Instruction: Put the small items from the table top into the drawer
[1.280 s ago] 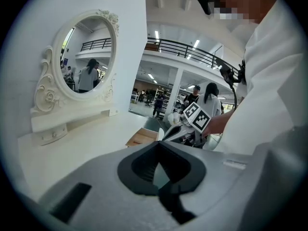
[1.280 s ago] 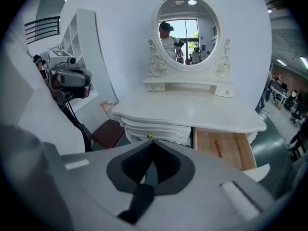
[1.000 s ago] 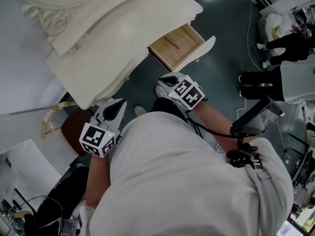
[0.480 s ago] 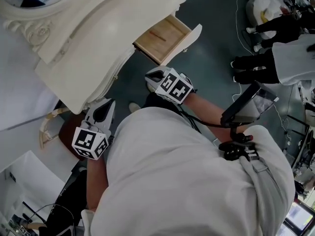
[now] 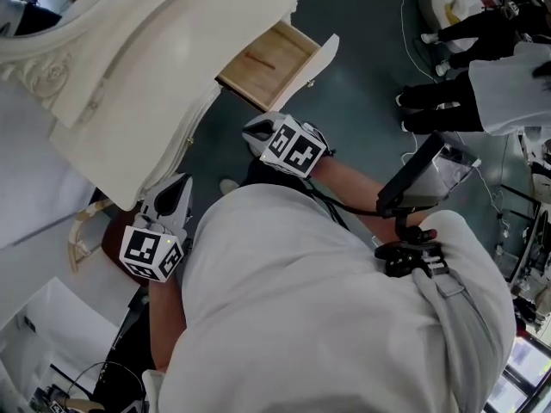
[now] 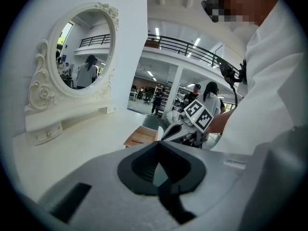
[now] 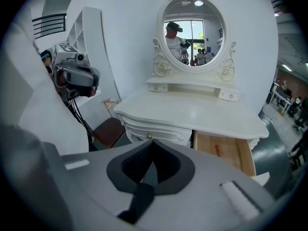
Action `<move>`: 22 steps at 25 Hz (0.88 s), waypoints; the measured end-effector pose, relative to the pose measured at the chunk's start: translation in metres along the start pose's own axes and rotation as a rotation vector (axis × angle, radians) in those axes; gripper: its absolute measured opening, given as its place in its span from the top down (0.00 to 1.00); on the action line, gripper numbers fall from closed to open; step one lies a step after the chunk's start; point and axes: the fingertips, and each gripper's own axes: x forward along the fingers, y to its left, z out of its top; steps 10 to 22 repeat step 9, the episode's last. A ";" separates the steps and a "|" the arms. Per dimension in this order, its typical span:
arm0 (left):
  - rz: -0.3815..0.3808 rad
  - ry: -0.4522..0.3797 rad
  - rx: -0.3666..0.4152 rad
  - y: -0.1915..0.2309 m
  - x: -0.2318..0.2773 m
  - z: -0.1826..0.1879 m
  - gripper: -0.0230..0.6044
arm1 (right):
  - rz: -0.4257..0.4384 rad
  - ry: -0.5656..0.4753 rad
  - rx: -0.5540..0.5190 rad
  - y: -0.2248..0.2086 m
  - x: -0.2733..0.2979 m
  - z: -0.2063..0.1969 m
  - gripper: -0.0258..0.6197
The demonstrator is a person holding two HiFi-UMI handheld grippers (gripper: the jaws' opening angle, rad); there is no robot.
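The white dressing table (image 5: 164, 67) fills the upper left of the head view, and its top (image 7: 192, 112) is bare. Its wooden drawer (image 5: 267, 58) stands pulled open on the right side. A thin orange item (image 7: 217, 150) lies inside the drawer (image 7: 226, 155). My right gripper (image 5: 251, 132) hangs just in front of the drawer, shut with nothing in it. Shut and holding nothing as well, my left gripper (image 5: 179, 186) sits at the table's front edge. Each gripper view shows its jaws meeting at the tip: left gripper (image 6: 158, 142), right gripper (image 7: 153, 141).
An oval mirror (image 7: 192, 32) stands at the back of the table. A chair with a brown seat (image 7: 108, 129) is tucked at the table's left. Another person (image 5: 465, 76) stands on the dark floor to the right, near cables.
The table and drawer have slid up and left in the head view. Both grippers have drifted left with them and stayed shut.
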 end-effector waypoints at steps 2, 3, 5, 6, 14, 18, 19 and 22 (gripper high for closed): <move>0.001 0.000 0.007 -0.001 0.003 -0.001 0.96 | -0.004 -0.005 -0.002 -0.002 0.000 -0.003 0.96; 0.001 0.001 0.009 -0.001 0.006 -0.001 0.96 | -0.005 -0.006 -0.004 -0.005 0.001 -0.004 0.96; 0.001 0.003 0.010 0.003 0.015 0.001 0.96 | -0.006 -0.006 -0.007 -0.014 0.003 -0.006 0.96; 0.001 0.005 0.009 0.006 0.020 0.003 0.96 | -0.005 -0.004 -0.007 -0.021 0.005 -0.006 0.96; -0.001 0.013 0.003 0.017 0.037 0.011 0.96 | -0.001 0.002 -0.004 -0.041 0.011 -0.004 0.96; -0.001 0.013 0.003 0.017 0.037 0.011 0.96 | -0.001 0.002 -0.004 -0.041 0.011 -0.004 0.96; -0.001 0.013 0.003 0.017 0.037 0.011 0.96 | -0.001 0.002 -0.004 -0.041 0.011 -0.004 0.96; -0.001 0.013 0.003 0.017 0.037 0.011 0.96 | -0.001 0.002 -0.004 -0.041 0.011 -0.004 0.96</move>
